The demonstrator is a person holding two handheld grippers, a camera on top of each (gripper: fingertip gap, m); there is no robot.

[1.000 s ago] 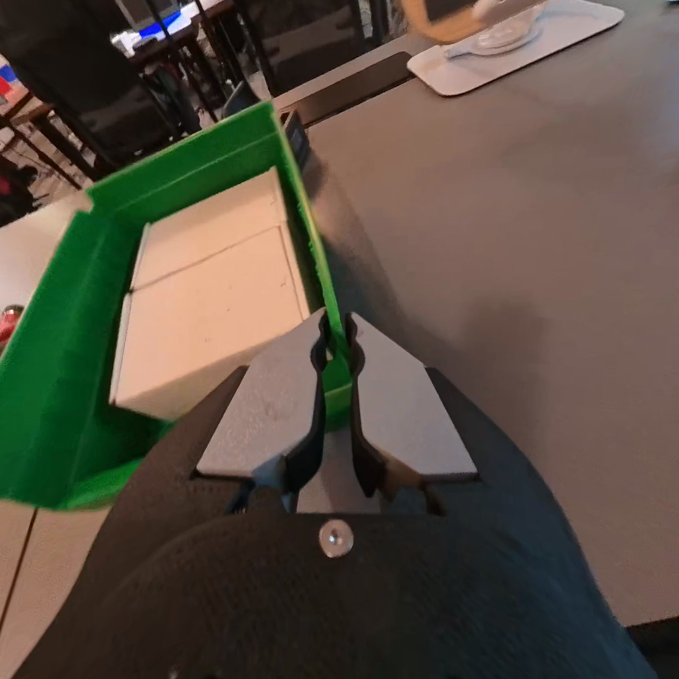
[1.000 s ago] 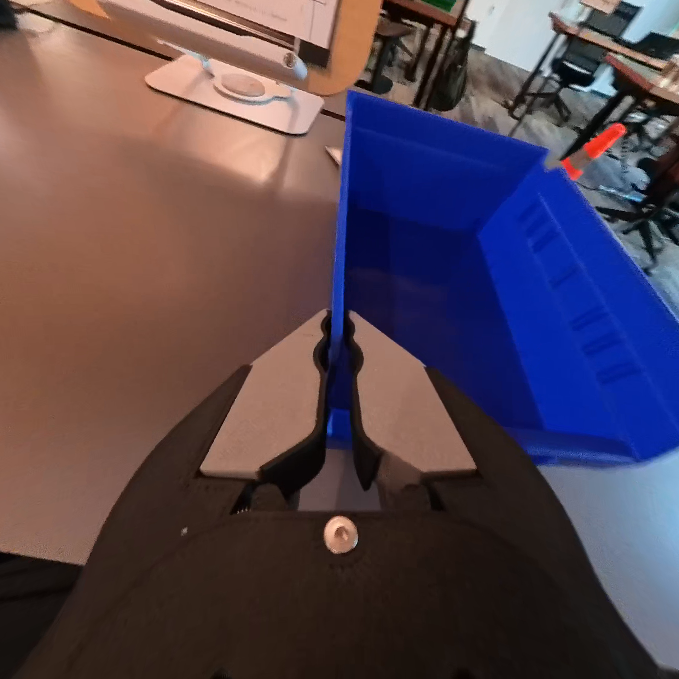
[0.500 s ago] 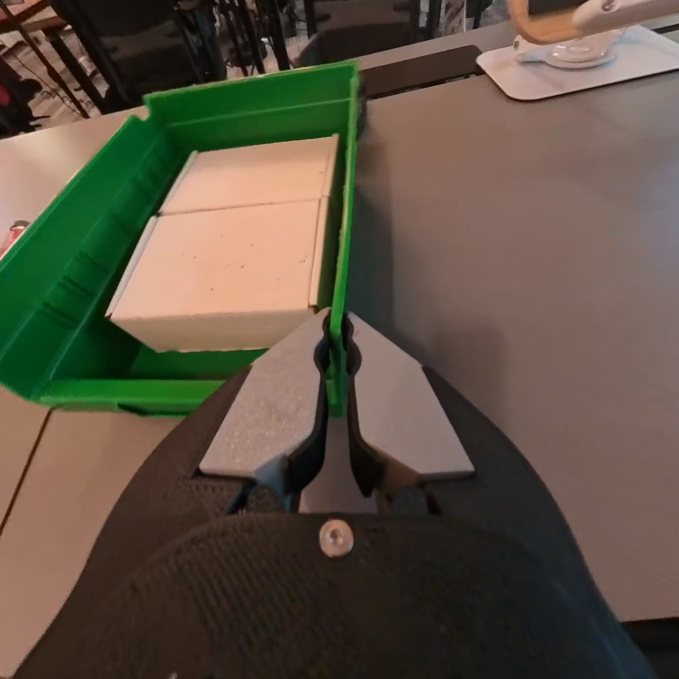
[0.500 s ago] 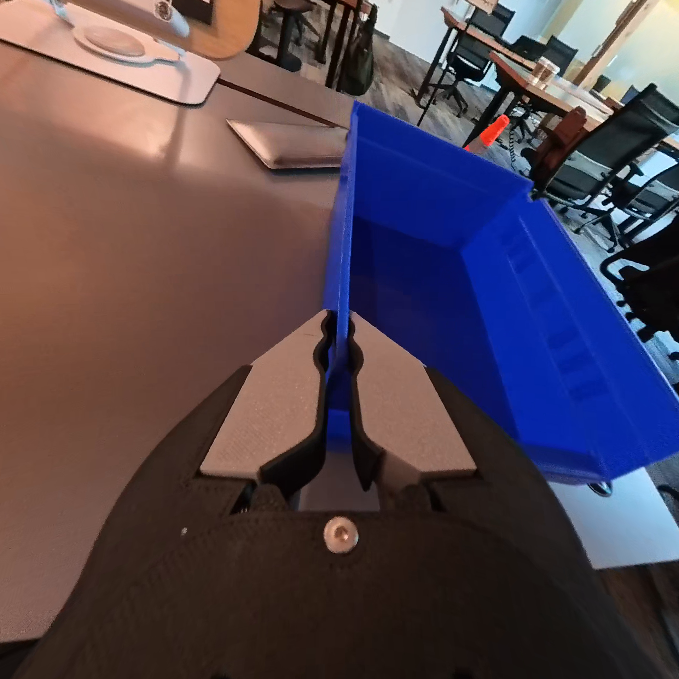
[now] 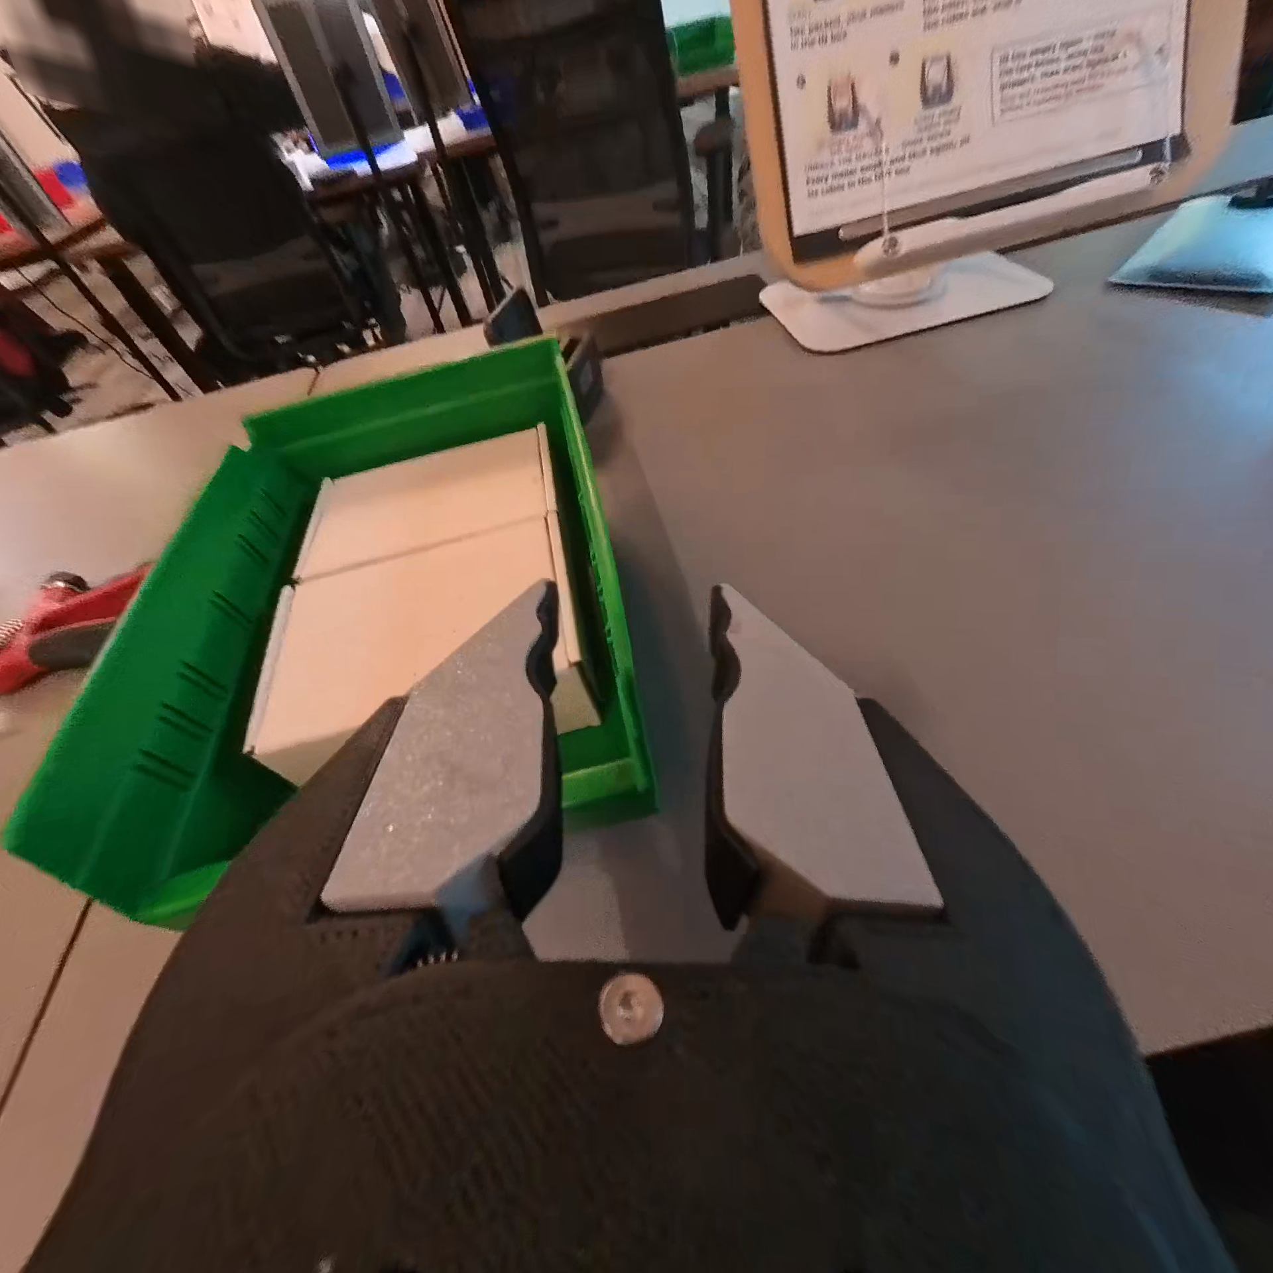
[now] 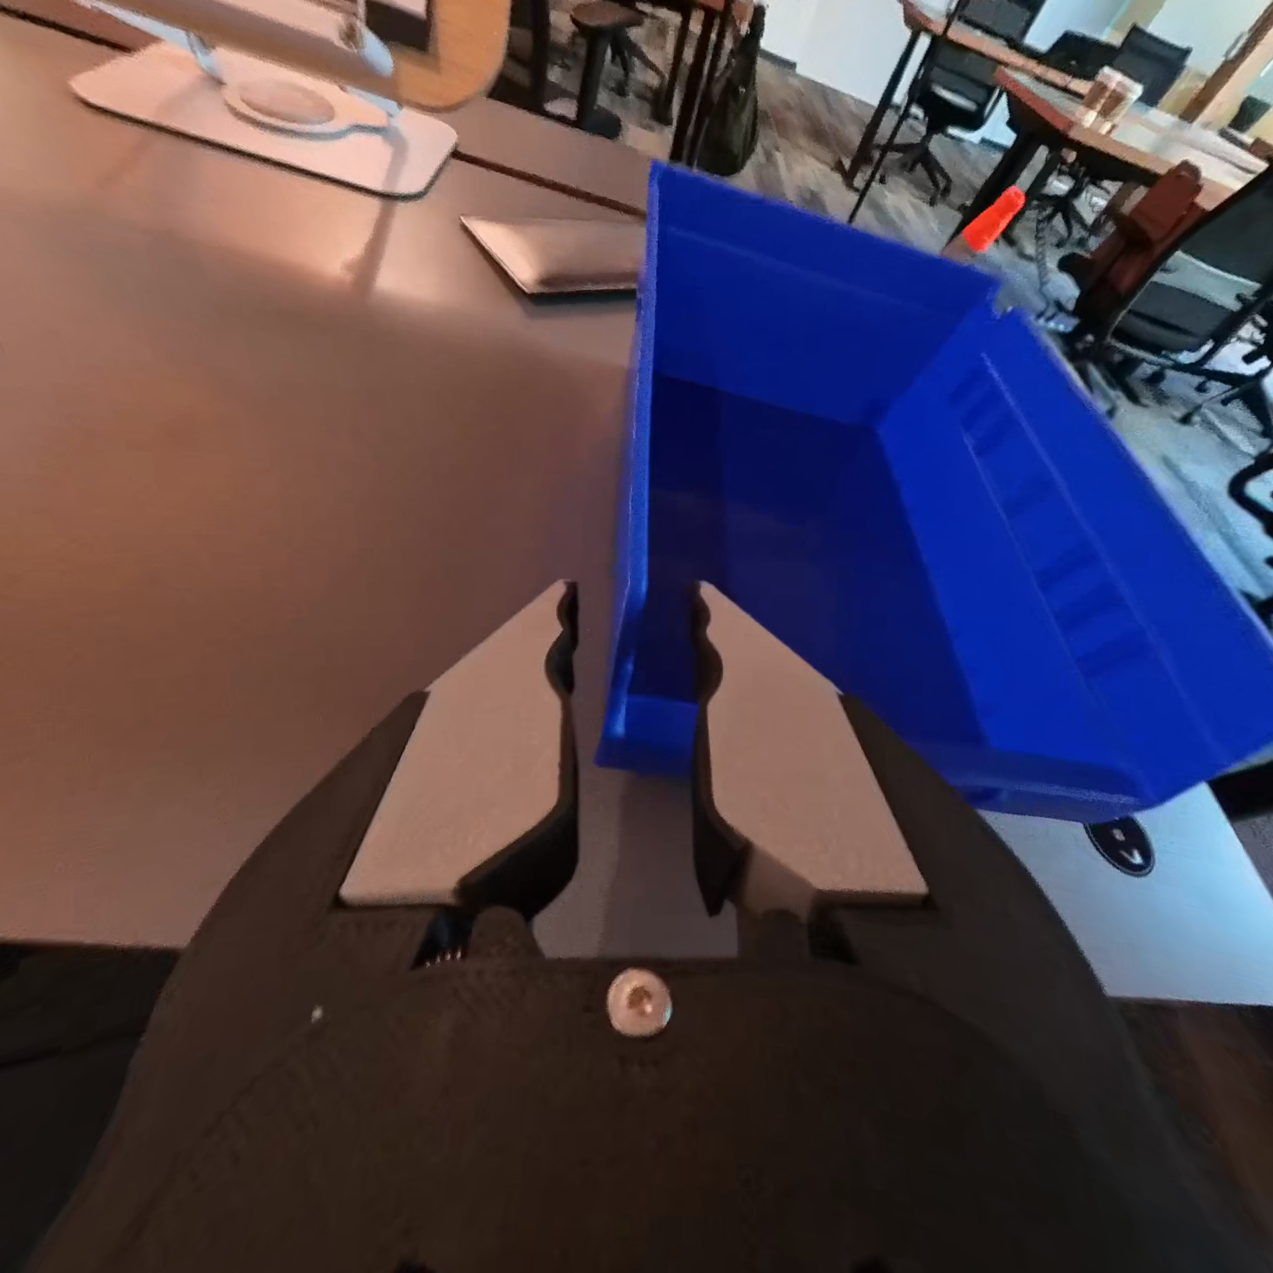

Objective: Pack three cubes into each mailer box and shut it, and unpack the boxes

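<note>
Standing on the grey table (image 5: 964, 551), the green bin (image 5: 172, 723) holds two closed white mailer boxes (image 5: 413, 606) lying flat, one nearer and one farther, side by side and touching. The left gripper (image 5: 627, 620) is spread wide and holds nothing. Its left finger (image 5: 468, 744) is over the near right corner of the bin, and its right finger (image 5: 799, 744) is over the bare table, just right of the bin's right wall. Far on the table is a monitor (image 5: 964, 103) on a white stand, and left of the bin lies a red object (image 5: 62, 627), blurred.

In the right wrist view, the blue bin (image 6: 1033, 551) stands at the right edge of the table (image 6: 275, 448), and I see nothing inside it. The right gripper (image 6: 634, 620) is also spread and grips nothing. The bin's left wall and near left corner lie between the two fingers, and I cannot tell if they touch. A dark flat pad (image 6: 558, 255) lies beyond, left of the bin.
</note>
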